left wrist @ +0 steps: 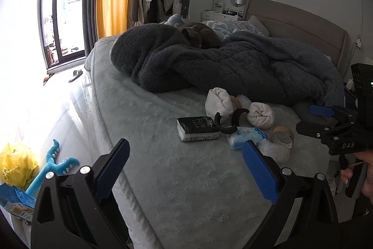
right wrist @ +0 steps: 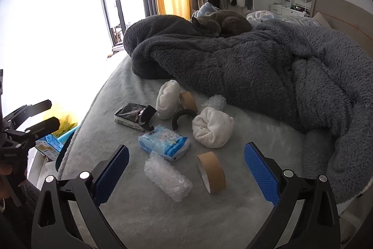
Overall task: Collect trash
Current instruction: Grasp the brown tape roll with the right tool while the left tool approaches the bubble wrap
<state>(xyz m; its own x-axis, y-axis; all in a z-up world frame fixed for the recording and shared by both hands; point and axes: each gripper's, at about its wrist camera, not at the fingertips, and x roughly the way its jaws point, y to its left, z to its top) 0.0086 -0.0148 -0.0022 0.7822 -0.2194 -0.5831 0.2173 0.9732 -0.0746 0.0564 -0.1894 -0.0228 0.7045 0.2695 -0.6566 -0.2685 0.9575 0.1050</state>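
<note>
Window point(left wrist: 63, 15) daylight blows out left side; fisheye edges perhaps blurred.

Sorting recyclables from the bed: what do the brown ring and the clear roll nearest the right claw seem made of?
Brown ring: likely cardboard, matte tan outside, pale inner face, thin rigid wall standing on edge. Clear roll: looks like bubble wrap, translucent glossy plastic with a bumpy surface.

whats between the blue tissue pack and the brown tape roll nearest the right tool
In the right wrist view, only bare grey bedsheet separates the blue tissue pack from the brown tape roll.
</note>
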